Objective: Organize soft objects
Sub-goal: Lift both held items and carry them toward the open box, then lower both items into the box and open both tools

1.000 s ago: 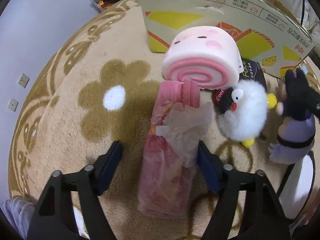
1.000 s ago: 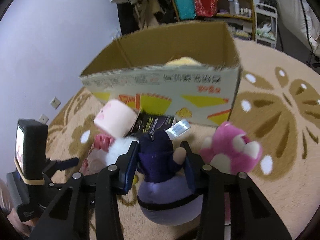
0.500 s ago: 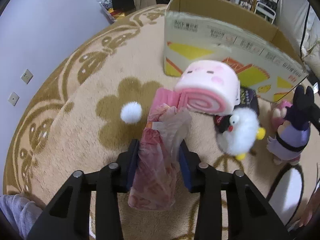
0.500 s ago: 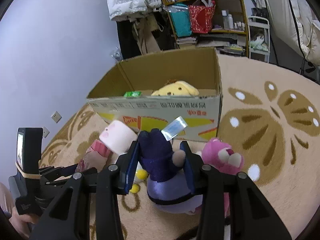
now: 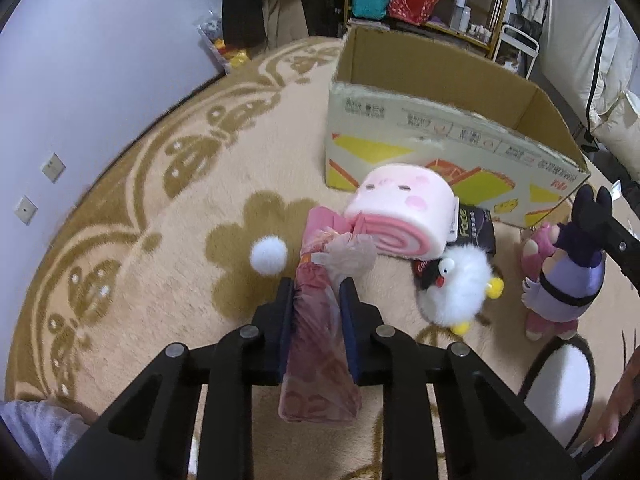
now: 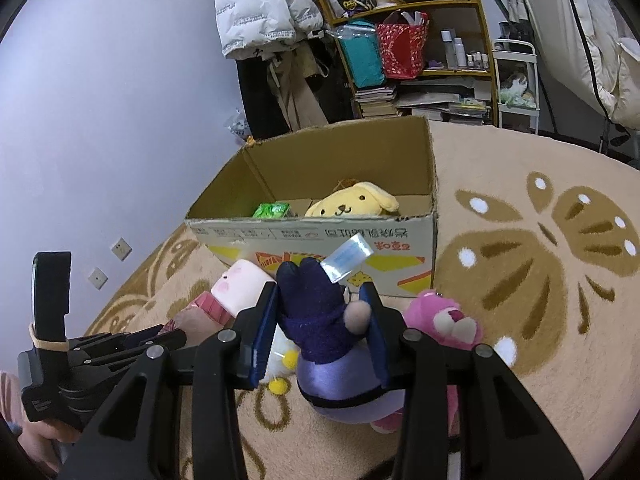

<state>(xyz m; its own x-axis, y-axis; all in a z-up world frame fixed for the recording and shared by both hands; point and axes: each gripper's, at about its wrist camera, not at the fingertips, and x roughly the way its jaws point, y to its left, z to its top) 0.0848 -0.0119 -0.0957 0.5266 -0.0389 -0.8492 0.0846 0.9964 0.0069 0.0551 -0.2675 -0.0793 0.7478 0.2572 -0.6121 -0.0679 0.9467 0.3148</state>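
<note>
My left gripper is shut on a pink plastic-wrapped pack and holds it above the rug. My right gripper is shut on a purple plush doll with a dark blue hood, lifted off the rug; it also shows in the left wrist view. An open cardboard box stands ahead with a yellow dog plush and a green pack inside. A pink roll-cake plush, a white fluffy bird plush and a pink bear plush lie on the rug before the box.
A beige rug with brown flower patterns covers the floor. A black packet lies under the roll-cake plush. A lilac wall is on the left. Shelves with bags and books and hanging coats stand behind the box.
My left gripper closed on the pink pack and lifted it. My right gripper rose with the purple doll, and the box's inside came into view.
</note>
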